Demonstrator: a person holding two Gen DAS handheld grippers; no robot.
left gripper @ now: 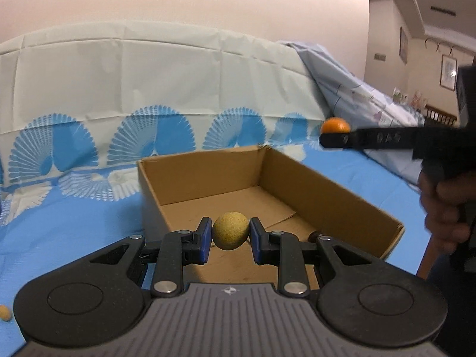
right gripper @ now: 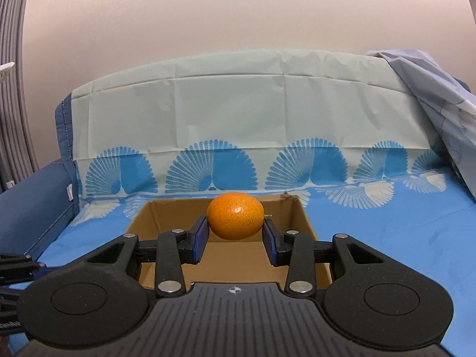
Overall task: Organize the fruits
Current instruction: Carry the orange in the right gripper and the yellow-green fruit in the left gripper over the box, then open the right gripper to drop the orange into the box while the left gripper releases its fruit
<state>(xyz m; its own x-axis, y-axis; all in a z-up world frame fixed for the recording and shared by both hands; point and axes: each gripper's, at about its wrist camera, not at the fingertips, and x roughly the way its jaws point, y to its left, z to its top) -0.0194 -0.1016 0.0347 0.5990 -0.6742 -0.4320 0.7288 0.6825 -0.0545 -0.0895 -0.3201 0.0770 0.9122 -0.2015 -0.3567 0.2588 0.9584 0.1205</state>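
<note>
So both grippers are loaded right now and nothing much is in the cardboard box [left gripper: 327, 190] yet, as far as I can see; its floor looks bare apart from a small dark round thing [left gripper: 314, 236] near the lower right of the left wrist view, half hidden behind the gripper, can't tell what it is. The left gripper [left gripper: 231, 239] has its jaws closed snug on a small yellowish fruit [left gripper: 231, 231], held over the near end of the box, so I'd say that one is about ready to go in. The right gripper [right gripper: 235, 235] has its jaws pinched on an orange [right gripper: 235, 216], wider apart since it's a bigger fruit, and it's up above the box too; in the left view you see it coming in from the right edge, level, with the person's hand [left gripper: 446, 205] wrapped around the handle. One more little yellowish fruit [left gripper: 4, 313] sits on the blue bedspread [left gripper: 74, 232] at the far lower left of that view, well apart from the box. So my guess: two drops pending, at least one pick left.
</note>
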